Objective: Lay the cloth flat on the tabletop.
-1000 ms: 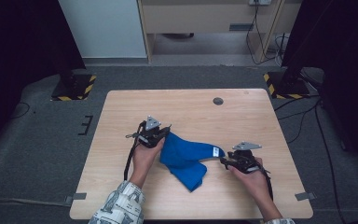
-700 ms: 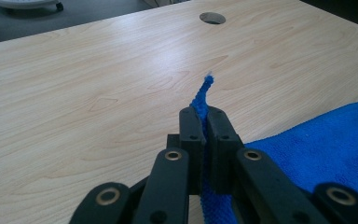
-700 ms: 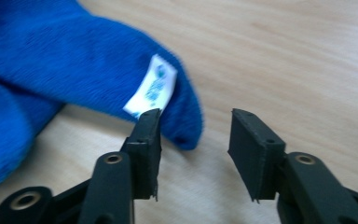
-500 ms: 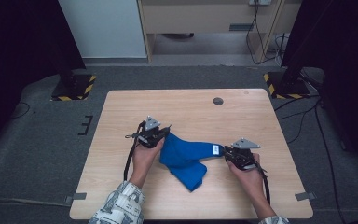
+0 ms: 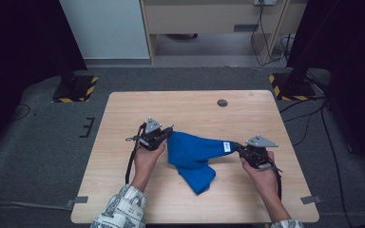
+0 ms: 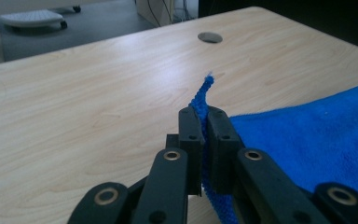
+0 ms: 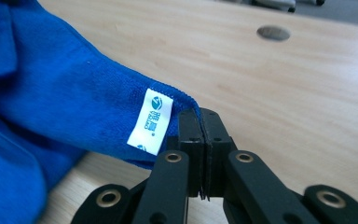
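Observation:
A blue cloth [image 5: 192,152] hangs stretched between both grippers over the wooden table [image 5: 123,190], its lower fold resting on the wood. My left gripper [image 5: 168,134] is shut on the cloth's left edge; in the left gripper view the jaws [image 6: 204,130] pinch a thin strip of the cloth [image 6: 307,135]. My right gripper [image 5: 235,147] has just been closing and is now shut on the right corner, beside a white label [image 5: 227,147]. The right gripper view shows the jaws [image 7: 199,130] clamped on the cloth [image 7: 51,93] next to the label [image 7: 150,121].
A round cable hole [image 5: 222,102] sits in the table's far right part. Bare wood surrounds the cloth on all sides. Dark stands with yellow-black striped bases [image 5: 76,90] are on the floor past the far corners.
My right gripper closed on the cloth's right corner and lifted it off the table, pulling the cloth taut. The left hand stayed in place.

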A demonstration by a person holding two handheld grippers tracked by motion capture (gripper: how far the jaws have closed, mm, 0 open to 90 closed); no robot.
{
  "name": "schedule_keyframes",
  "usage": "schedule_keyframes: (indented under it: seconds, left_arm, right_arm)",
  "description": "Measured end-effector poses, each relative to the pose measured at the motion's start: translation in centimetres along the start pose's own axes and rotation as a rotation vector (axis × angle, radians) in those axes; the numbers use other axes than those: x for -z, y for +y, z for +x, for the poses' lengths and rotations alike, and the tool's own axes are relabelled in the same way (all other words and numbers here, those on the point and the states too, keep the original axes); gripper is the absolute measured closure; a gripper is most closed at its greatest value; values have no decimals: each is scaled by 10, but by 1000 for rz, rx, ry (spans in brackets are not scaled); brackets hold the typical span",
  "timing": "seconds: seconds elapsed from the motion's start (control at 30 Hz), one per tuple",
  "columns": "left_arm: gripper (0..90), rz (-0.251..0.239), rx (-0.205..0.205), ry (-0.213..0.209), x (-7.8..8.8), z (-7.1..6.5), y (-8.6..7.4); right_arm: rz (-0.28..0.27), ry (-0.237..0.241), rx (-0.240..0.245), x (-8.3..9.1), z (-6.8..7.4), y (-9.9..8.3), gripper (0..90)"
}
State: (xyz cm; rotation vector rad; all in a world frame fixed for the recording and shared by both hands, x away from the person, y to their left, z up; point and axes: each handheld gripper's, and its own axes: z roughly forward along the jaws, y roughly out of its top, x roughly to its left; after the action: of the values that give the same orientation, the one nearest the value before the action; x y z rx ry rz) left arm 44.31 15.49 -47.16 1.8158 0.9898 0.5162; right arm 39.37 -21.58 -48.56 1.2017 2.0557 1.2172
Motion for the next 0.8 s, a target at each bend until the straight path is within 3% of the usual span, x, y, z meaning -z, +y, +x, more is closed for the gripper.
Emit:
schedule_keyframes:
  seconds: [0.1, 0.2, 0.47, 0.7, 0.8]
  left_arm:
    - [856, -36, 29, -21, 4, 1, 5]
    - [855, -53, 33, -26, 6, 0, 8]
    - [840, -74, -22, -32, 15, -8, 25]
    - [855, -100, 15, -33, 23, 0, 36]
    - [855, -106, 8, -29, 27, 2, 41]
  right_arm:
    - [-47, -3, -8, 19, -5, 16, 892]
    - [-69, -2, -18, 29, -8, 25, 892]
    - [-88, 11, 15, 40, -7, 43, 892]
    - [-102, 17, 24, 38, -14, 56, 892]
    - [-112, 19, 28, 40, -15, 63, 892]
